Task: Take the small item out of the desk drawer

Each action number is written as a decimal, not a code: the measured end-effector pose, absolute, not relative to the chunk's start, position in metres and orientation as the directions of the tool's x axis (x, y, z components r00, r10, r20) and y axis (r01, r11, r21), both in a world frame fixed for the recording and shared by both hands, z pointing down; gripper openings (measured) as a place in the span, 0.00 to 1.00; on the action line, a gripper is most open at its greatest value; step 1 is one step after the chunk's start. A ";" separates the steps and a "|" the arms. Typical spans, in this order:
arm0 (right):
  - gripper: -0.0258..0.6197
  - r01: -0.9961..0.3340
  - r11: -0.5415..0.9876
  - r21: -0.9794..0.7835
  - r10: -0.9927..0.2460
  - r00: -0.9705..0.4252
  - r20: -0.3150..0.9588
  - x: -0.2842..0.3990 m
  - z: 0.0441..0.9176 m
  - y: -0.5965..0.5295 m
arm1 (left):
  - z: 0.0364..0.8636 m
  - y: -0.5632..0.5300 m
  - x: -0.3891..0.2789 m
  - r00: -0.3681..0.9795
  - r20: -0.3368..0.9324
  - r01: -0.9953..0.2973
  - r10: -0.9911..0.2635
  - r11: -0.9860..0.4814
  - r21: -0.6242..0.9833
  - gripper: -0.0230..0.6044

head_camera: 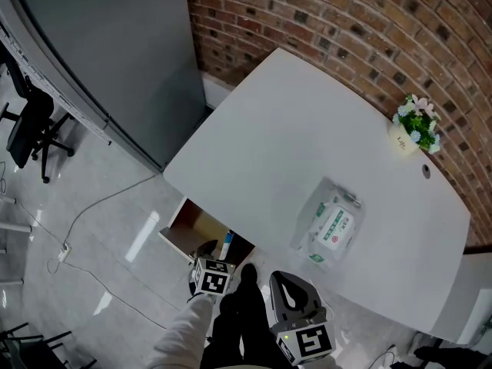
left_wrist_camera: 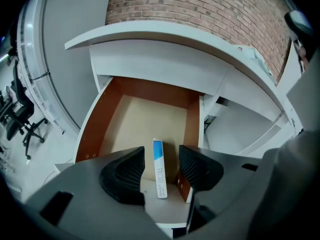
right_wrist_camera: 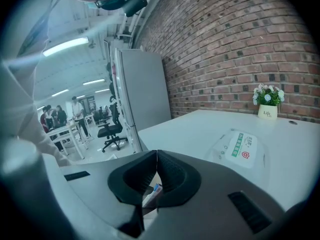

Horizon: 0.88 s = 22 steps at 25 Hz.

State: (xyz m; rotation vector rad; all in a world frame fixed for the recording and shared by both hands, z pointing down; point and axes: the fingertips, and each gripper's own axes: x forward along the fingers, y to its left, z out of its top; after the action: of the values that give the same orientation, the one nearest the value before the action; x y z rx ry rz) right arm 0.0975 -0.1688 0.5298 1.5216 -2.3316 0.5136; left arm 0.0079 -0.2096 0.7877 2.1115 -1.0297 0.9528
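The left gripper (left_wrist_camera: pixel 161 160) gapes above the small box (left_wrist_camera: pixel 158 179) in the drawer (left_wrist_camera: pixel 102 121) — seemingly aligned to pinch; right gripper (right_wrist_camera: pixel 156 160) closed, empty.

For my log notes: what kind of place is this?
Most likely an open-plan office: a white desk with an open drawer stands by a brick wall, and a wheeled office chair and people show farther back.

The left gripper (left_wrist_camera: pixel 161 166) and right gripper (right_wrist_camera: pixel 156 160) are smooth grey shells with black ribbed fingers (left_wrist_camera: pixel 125 175). Each carries a cube (head_camera: pixel 213 277) of black-and-white square markers. A pale sleeve (head_camera: pixel 184 333) covers the left arm, and the trousers (head_camera: pixel 240 323) look dark, perhaps black.
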 end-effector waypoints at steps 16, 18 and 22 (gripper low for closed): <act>0.08 -0.912 0.386 -0.137 -0.784 -0.402 0.473 0.091 0.546 -0.176 | 0.839 -0.210 0.010 0.386 0.879 -0.817 -0.279 -0.546 0.185 0.38; 0.08 -0.912 0.387 -0.139 -0.781 -0.404 0.476 0.092 0.550 -0.177 | 0.844 -0.213 0.010 0.374 0.886 -0.822 -0.275 -0.540 0.180 0.38; 0.08 -0.914 0.383 -0.138 -0.779 -0.399 0.484 0.096 0.554 -0.181 | 0.853 -0.214 0.015 0.362 0.895 -0.829 -0.262 -0.529 0.181 0.38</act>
State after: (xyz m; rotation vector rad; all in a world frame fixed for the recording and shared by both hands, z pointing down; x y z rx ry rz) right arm 0.0964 -0.1812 0.5537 1.4757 -2.3077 0.5545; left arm 0.0150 -0.2144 0.8530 1.9866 -0.9431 1.1413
